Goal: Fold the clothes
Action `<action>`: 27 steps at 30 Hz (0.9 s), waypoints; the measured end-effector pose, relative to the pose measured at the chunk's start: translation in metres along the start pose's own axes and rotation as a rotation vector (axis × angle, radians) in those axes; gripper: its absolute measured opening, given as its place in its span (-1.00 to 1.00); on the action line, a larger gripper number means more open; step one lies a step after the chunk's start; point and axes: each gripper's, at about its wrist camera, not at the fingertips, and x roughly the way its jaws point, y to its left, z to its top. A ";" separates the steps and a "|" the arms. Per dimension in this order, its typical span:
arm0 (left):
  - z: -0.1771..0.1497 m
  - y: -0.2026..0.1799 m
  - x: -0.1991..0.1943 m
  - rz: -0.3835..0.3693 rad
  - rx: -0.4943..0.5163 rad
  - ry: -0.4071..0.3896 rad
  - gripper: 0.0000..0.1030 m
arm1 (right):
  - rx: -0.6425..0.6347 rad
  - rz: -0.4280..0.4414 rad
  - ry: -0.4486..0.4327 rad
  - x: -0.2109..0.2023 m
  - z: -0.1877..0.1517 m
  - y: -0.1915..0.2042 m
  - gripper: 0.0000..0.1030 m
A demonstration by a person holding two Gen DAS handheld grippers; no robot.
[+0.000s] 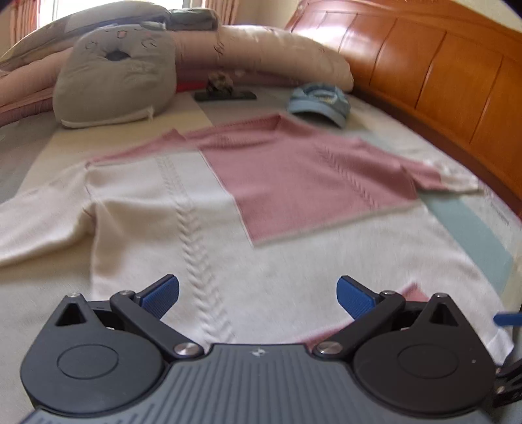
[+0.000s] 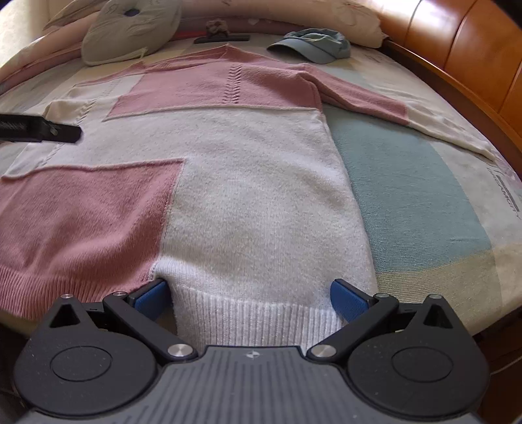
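A pink and cream knit sweater lies flat on the bed, collar toward the pillows, both sleeves spread out. In the left wrist view my left gripper hovers open over the cream body near the hem, nothing between its blue pads. In the right wrist view the sweater fills the middle, and my right gripper stands open at the white ribbed hem, one pad on each side of it. The left gripper's dark tip shows at the left edge, above the cream part.
A blue cap lies beyond the sweater's collar. A grey cushion and long pink pillows line the far side. An orange wooden headboard runs along the right. A dark flat object lies near the pillows.
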 end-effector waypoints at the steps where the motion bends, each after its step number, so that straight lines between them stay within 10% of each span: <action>1: 0.006 0.003 0.000 0.001 0.000 0.008 0.98 | -0.001 0.001 0.011 0.001 0.002 0.000 1.00; 18: 0.007 0.035 0.021 -0.092 0.020 0.035 0.98 | -0.162 0.199 0.018 -0.004 0.171 0.018 1.00; 21: 0.007 0.045 0.022 -0.116 -0.014 0.033 0.98 | -0.284 0.135 0.002 -0.022 0.172 0.017 1.00; 27: 0.001 0.021 0.026 -0.132 0.054 0.055 0.98 | -0.141 0.050 0.049 -0.010 0.116 -0.015 1.00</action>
